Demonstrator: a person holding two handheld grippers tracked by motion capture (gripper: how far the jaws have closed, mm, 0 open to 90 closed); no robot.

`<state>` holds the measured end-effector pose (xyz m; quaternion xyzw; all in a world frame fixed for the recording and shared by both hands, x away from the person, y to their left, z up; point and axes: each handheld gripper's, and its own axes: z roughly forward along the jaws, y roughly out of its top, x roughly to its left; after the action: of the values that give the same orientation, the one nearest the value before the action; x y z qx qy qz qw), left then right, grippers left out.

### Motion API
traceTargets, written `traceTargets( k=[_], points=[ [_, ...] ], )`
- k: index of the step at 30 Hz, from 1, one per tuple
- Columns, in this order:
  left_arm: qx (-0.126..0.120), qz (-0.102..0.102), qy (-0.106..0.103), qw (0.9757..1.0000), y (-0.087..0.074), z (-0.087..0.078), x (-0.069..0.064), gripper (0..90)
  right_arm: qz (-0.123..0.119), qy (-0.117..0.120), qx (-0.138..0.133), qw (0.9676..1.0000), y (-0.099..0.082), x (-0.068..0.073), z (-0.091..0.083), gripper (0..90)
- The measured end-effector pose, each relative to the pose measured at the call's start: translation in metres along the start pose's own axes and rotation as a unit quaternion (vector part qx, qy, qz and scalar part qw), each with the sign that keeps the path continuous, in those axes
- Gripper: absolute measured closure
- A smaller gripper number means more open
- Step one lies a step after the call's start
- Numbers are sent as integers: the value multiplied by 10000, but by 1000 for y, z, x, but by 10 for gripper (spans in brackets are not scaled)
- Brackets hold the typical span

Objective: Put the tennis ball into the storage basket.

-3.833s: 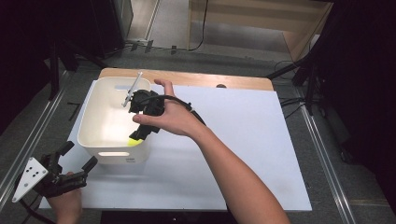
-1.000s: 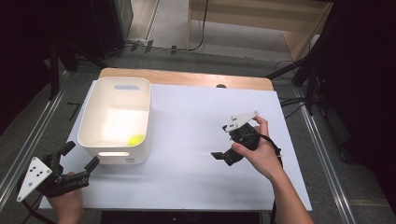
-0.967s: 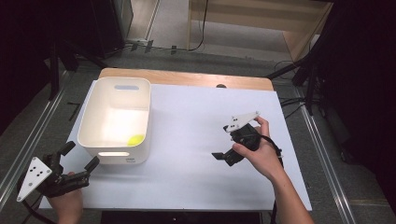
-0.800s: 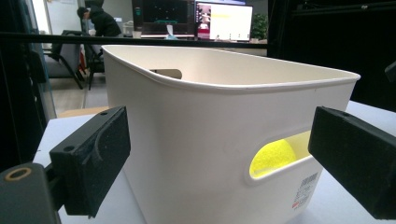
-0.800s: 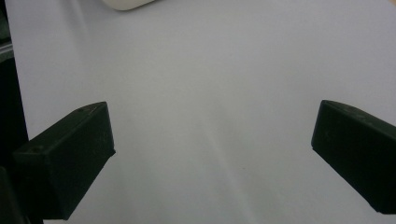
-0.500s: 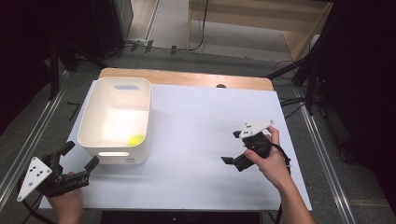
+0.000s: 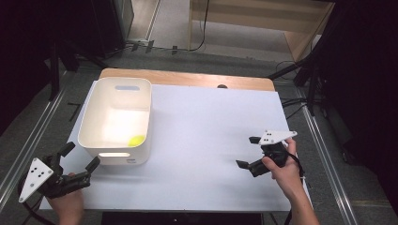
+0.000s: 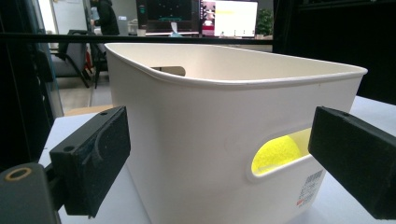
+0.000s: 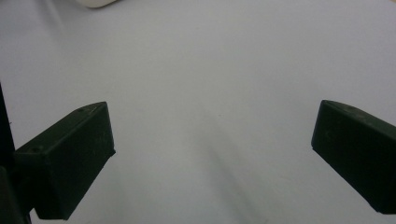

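We are holding the right claw low over the bare white bench, near its right edge, with its jaws standing wide apart and nothing between them. In the right gripper view we are looking along those two black jaws at plain bench surface, and a sliver of the white bin is showing at the top edge, well away.

We are holding the left claw at the near left corner of the bench, just beside the near end of the bin. Its jaws are also standing wide open, gripping nothing. In the left gripper view the bin is sitting straight ahead between the lines of the two jaws, close to them, though we cannot tell whether either jaw is touching its wall.

The yellow ball is lying inside the bin, on its floor, in the near corner on the side facing the middle of the bench. In the left gripper view the ball is glowing through the handle slot in the bin's near wall, just beside the jaw on that view's right. The ball is sitting near the left claw, with the bin wall between them, and well apart from the right claw, with open bench lying between.
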<state>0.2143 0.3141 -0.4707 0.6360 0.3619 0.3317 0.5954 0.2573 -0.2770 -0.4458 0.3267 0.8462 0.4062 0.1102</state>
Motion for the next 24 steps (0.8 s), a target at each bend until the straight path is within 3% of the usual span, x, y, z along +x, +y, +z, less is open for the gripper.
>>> traceTargets(
  k=[14,24],
  points=[
    [32,40,7,10000,0,1,-1,58,285,-299,-551,9976,-38,-6,-14,0],
    [47,55,3,10000,0,1,-1,58,366,-491,-1007,9930,-62,-7,-21,0]
  ],
)
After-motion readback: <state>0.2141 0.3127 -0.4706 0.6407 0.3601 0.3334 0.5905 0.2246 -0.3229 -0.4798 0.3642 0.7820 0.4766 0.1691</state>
